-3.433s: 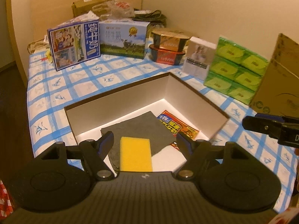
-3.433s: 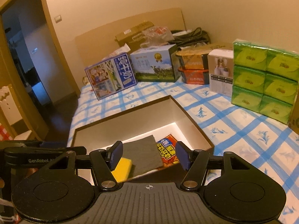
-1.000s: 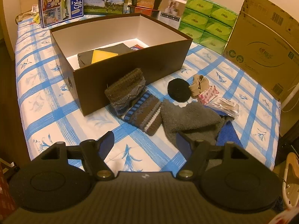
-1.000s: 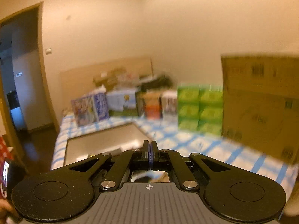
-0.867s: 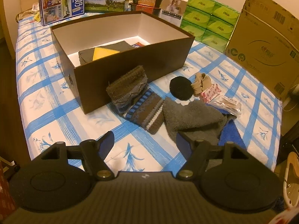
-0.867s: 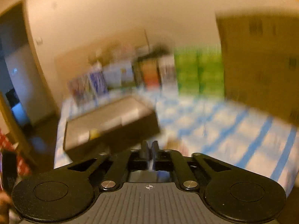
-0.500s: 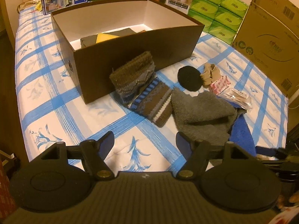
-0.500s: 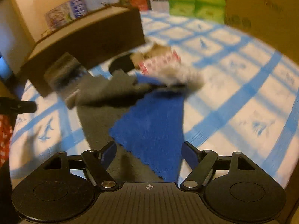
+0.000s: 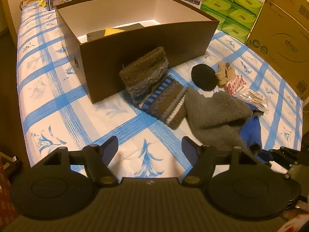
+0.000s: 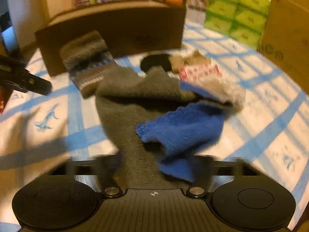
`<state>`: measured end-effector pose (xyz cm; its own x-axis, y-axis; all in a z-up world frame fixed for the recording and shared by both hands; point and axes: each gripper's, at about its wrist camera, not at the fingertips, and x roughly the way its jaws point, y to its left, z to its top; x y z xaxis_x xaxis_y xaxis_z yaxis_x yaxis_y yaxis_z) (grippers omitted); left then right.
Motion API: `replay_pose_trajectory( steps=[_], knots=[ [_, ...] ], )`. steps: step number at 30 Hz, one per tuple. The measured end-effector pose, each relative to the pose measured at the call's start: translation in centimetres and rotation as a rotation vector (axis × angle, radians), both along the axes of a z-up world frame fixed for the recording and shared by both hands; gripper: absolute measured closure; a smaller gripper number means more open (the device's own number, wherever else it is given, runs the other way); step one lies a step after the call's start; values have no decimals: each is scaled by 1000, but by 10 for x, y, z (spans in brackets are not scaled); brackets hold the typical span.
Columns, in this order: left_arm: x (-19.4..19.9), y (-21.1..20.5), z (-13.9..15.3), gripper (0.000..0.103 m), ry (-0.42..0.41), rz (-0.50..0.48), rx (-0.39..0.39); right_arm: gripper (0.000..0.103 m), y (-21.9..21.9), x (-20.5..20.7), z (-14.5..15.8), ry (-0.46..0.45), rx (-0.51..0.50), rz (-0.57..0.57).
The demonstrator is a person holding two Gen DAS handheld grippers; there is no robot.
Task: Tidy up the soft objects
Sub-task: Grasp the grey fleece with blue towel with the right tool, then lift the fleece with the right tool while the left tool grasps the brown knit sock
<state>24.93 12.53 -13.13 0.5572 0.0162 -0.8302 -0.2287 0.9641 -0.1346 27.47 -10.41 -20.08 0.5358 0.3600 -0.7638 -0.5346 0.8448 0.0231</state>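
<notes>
Blue cloth [image 10: 181,133] lies rumpled on the grey towel [image 10: 127,112], its near end between the right gripper [image 10: 154,166] jaws, which have just been closing; the blur hides whether they grip it. The left gripper [image 9: 149,147] hangs with jaws apart over bare checked bedsheet [image 9: 58,100], near the brown box [image 9: 135,44].

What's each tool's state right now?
Left tool: open, nothing between its jaws.
Right tool: jaws have just been closing, blue cloth between them; blur hides whether they grip.
</notes>
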Motion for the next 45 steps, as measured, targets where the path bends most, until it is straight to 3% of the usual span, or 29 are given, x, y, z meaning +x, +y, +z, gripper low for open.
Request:
replay_pose_trajectory(
  steps=[2,12,17,23,28,30,32,35,40,45],
  knots=[
    [0,-1,0,36,1,-3,-3,83,-3,-1,7,-26,-3,1],
    [-5,-8,2,37,-8,-24,-6,84,-53,-26,91,-160,178,11],
    [-7,-10,5,37,-16,-33,-5,84,-71,-34,122,-189,184,14],
    [-7,-9,5,37,-12,-30,-5,84,-59,-6,103,-138,4,3],
    [-2,-8,-1,37,2,-30,-10,83,-33,9,63,-102,-3,43],
    [1,-7,-4,37,8,-31,-16,75,-24,19,47,-39,6,46],
    [4,-5,-7,36,9,-30,-22,45,-21,24,38,18,46,31],
    [9,-3,-10,36,9,-26,-29,28,-20,23,35,15,68,3],
    [19,1,-17,36,15,-23,-28,18,-11,26,33,-11,43,-2],
    [33,13,-24,36,-1,0,-55,17,0,40,10,9,-22,-61]
  ],
)
